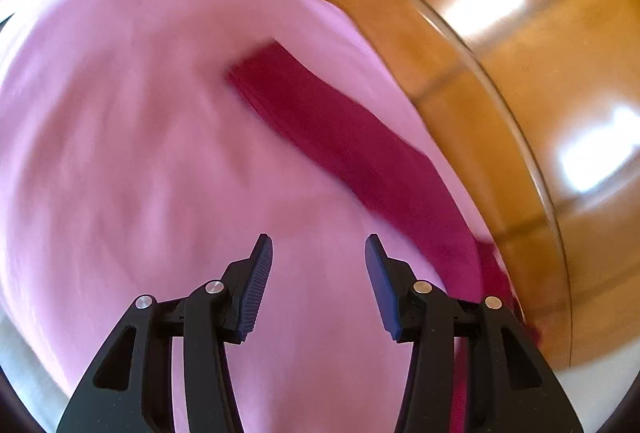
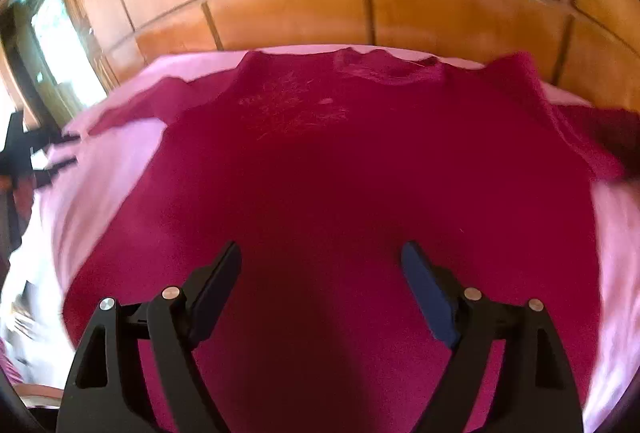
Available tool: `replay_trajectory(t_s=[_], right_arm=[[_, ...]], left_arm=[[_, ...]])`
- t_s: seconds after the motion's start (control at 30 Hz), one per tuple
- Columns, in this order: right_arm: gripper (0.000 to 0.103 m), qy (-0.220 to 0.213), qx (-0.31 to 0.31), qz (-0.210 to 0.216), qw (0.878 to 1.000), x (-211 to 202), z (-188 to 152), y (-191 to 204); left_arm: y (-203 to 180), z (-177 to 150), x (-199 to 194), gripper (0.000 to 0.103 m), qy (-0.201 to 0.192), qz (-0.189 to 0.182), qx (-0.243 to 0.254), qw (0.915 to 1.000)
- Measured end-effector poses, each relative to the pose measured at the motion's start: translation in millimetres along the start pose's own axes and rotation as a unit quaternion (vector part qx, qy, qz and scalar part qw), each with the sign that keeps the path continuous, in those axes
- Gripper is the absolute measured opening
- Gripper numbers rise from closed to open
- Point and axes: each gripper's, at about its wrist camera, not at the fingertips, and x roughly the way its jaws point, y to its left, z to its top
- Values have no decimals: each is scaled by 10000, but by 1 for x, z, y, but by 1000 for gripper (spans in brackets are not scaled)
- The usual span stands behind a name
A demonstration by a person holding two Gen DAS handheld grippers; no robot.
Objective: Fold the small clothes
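- Dark red T-shirt (image 2: 340, 185) spread flat on a pink sheet (image 2: 104, 169), neckline (image 2: 384, 67) at the far edge toward the wood panelling (image 2: 360, 5), faint pale print (image 2: 292, 109) just below the neckline.
- One sleeve (image 2: 132, 109) stretched out to the left over the pink, the other (image 2: 560, 113) bunched and raised at the right, its outer end blurred.
- Seen from the left wrist: the left sleeve as a long red strip (image 1: 332, 137) running diagonally across the pink sheet (image 1: 140, 153), far end squared off, near end passing behind the right-hand finger and lost in blur.
- Right gripper (image 2: 322, 293) above the lower middle of the shirt, jaws spread wide, nothing between them; touching the cloth or just clear of it, cannot tell.
- Left gripper (image 1: 319, 281) over bare pink sheet, just beside the red strip, jaws wide apart and empty; ribbed blue pads (image 1: 256, 289) facing inward.
- Glossy orange-brown wood panelling (image 1: 500, 53) curving round beyond the sheet, bright reflections (image 1: 484, 5) on it.
- White fabric (image 2: 28, 273) at the left edge of the right wrist view, beyond the sheet; blurred, kind unclear.
- Dark shapes (image 2: 24, 153) and a bright window-like patch (image 2: 60, 45) at far left, too smeared to name.
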Motion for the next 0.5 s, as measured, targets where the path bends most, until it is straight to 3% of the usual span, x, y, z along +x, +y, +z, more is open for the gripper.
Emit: replay_trajectory(t_s=[0.13,0.33,0.37,0.4,0.43,0.5], right_arm=[[97,-46,-214,-149,9996,10,-4,8],[101,50,-68,39,10000,20,-1,4],[101,58,-77,34,9999,21,-1,4],[101,62,-82,40,9999,21,-1,4],[101,65,-73,56,9999,22,-1,3],[101,68,-78,54,9999,22,-1,2]], left_arm=[[13,38,29,47,-92,548,-408,9976],[11,75,55,47,-196,718,-460,9962],[8,79,58,42,-177,729,-370,9965],[4,82,61,12,-170,713,-248,9970],[2,84,62,6,-122,685,-107,9975],[4,87,51,6,-293,704,25,9971]])
